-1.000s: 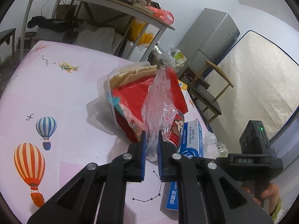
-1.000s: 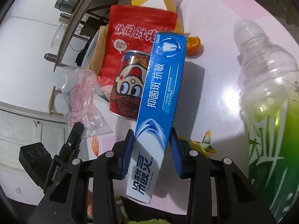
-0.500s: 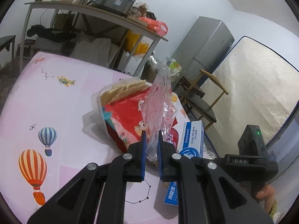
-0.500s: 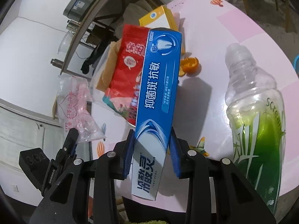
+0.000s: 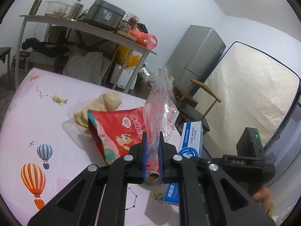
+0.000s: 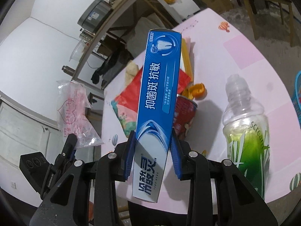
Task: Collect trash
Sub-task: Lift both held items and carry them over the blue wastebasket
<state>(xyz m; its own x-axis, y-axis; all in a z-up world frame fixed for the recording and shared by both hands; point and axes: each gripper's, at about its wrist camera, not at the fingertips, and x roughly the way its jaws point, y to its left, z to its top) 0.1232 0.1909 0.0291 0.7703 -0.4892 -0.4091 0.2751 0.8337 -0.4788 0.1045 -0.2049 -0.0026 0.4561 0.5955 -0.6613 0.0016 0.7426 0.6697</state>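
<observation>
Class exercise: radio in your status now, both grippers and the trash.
Left gripper shut on clear plastic bag. Right gripper clamps toothpaste box. Both clear of the table. Nothing in the way.

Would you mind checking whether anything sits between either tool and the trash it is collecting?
Nothing visible does. The left tool is shut on the clear plastic bag, and the right tool on the blue toothpaste box. No bin is in view.

Pink table point(image 5: 43, 101) bare at left, red snack bag point(image 5: 116, 130), can point(image 6: 183, 113), bottle point(image 6: 244, 124) crowding the right
</observation>
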